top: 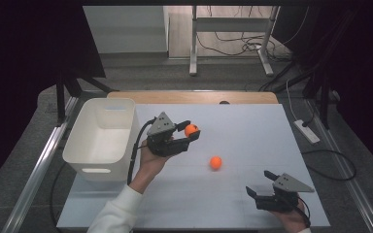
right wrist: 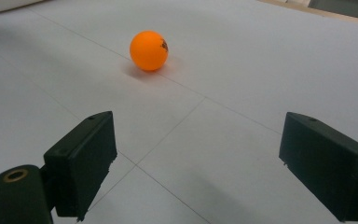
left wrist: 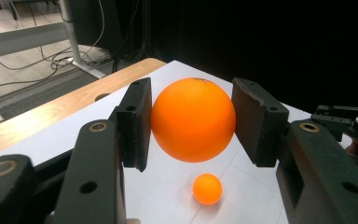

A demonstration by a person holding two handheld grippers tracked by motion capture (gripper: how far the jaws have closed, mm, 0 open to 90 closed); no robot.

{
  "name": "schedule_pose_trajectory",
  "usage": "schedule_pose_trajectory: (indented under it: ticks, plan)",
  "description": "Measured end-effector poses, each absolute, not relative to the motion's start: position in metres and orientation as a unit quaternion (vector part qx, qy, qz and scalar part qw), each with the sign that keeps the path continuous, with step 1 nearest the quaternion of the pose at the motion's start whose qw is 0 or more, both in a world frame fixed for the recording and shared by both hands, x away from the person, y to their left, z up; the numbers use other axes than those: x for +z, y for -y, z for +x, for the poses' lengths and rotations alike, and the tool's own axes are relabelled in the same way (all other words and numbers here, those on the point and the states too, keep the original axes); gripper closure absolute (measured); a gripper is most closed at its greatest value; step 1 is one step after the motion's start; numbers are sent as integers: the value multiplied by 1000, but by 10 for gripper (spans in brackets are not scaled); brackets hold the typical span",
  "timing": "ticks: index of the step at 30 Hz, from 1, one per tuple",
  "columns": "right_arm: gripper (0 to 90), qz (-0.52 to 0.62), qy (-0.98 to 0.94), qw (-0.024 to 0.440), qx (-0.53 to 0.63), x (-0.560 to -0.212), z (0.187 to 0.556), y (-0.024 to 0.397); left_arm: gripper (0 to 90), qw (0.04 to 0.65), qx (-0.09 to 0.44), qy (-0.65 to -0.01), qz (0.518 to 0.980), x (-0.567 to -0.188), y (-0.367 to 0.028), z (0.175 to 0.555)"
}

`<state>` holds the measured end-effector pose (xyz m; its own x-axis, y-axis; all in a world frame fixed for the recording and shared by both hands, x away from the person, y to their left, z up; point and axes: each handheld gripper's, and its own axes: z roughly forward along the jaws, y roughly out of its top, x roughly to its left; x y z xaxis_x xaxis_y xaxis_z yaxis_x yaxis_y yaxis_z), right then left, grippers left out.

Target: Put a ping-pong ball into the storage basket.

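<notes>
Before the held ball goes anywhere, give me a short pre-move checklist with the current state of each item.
1. Left gripper shut on the held orange plastic ball, both pads touching: ok.
2. Held ball lifted off the white table sheet: ok.
3. White plastic bin upright, beside the left gripper: ok.
4. Bin contents: cannot tell.
5. Second orange ball resting apart on the sheet: ok.
6. Right gripper open, nothing between its jaws: ok.

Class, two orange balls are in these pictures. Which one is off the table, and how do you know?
The orange ball clamped between the left gripper jaws, near the white bin. The other ball rests on the white table, untouched.
</notes>
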<state>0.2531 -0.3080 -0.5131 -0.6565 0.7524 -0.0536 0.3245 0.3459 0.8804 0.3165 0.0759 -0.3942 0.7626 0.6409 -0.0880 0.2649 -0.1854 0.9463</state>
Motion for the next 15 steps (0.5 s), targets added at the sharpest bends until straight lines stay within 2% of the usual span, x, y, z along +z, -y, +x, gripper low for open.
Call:
schedule_pose_trajectory:
  ticks: [15]
  plan:
    - [106, 342, -787, 234, 457, -513, 253, 308, 504, 565, 175, -307, 745, -385, -87, 315]
